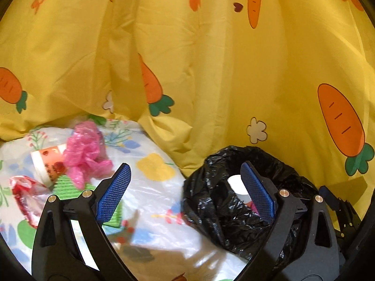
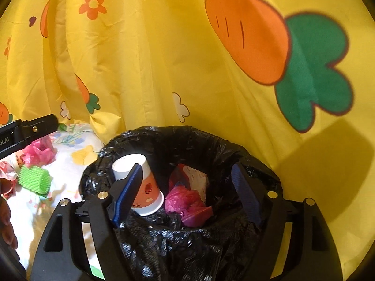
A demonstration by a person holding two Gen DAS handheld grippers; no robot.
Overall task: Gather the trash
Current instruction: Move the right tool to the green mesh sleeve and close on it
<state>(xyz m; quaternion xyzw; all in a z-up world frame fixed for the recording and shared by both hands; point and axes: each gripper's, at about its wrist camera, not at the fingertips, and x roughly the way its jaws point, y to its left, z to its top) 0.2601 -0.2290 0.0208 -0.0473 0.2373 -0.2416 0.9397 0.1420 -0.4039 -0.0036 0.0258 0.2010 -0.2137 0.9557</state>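
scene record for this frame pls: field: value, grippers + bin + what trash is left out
left gripper: open, empty, between the loose trash and the bin
right gripper: open, empty, over the bin mouth
bin: black trash bag
in bin: paper cup, pink plastic bag, red-and-white wrapper
left out: crumpled pink plastic, green foam net, red-and-clear wrapper, printed carton
surface: floral cloth
backdrop: yellow carrot-print sheet

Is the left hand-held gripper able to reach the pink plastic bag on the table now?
Probably yes: the left hand-held gripper is open, and the pink plastic bag lies uncovered just ahead to its left.
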